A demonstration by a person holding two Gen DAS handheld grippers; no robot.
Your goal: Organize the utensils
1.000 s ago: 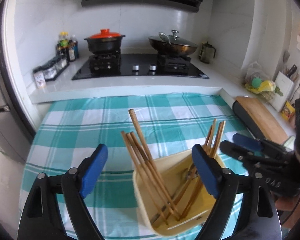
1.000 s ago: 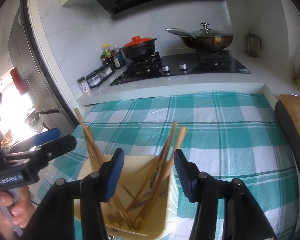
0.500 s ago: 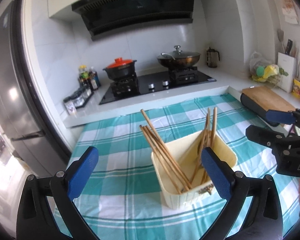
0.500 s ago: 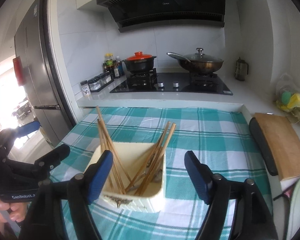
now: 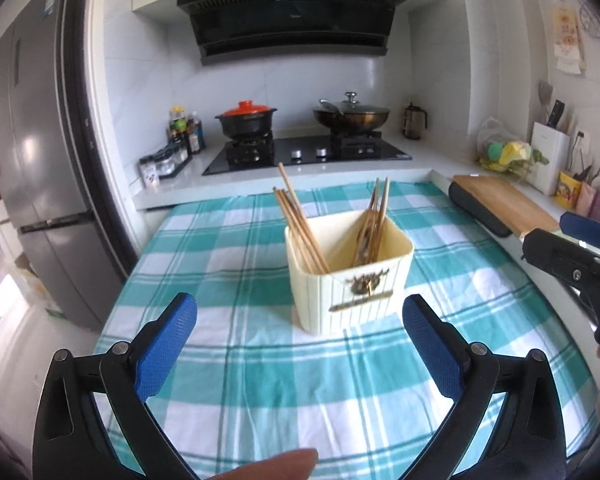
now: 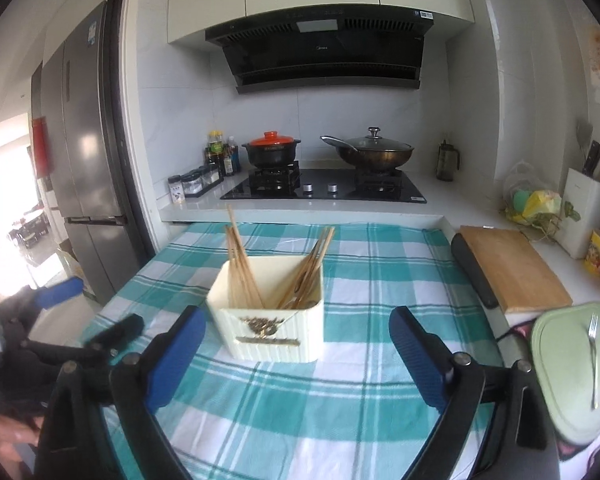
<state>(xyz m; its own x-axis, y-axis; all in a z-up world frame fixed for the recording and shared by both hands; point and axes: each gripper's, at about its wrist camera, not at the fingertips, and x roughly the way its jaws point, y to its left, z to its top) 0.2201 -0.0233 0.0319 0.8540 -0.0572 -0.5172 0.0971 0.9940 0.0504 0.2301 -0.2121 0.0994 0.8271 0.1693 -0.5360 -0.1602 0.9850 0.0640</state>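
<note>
Right wrist view: holder with chopsticks stands upright on cloth, ahead of right gripper, nearer than left gripper. Both are spread, empty.

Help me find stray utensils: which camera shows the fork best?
The right wrist view. There the fork lies in plain sight on a pale green board at the lower right, apart from the cream holder of chopsticks. The left wrist view does not show the fork at all.
</note>
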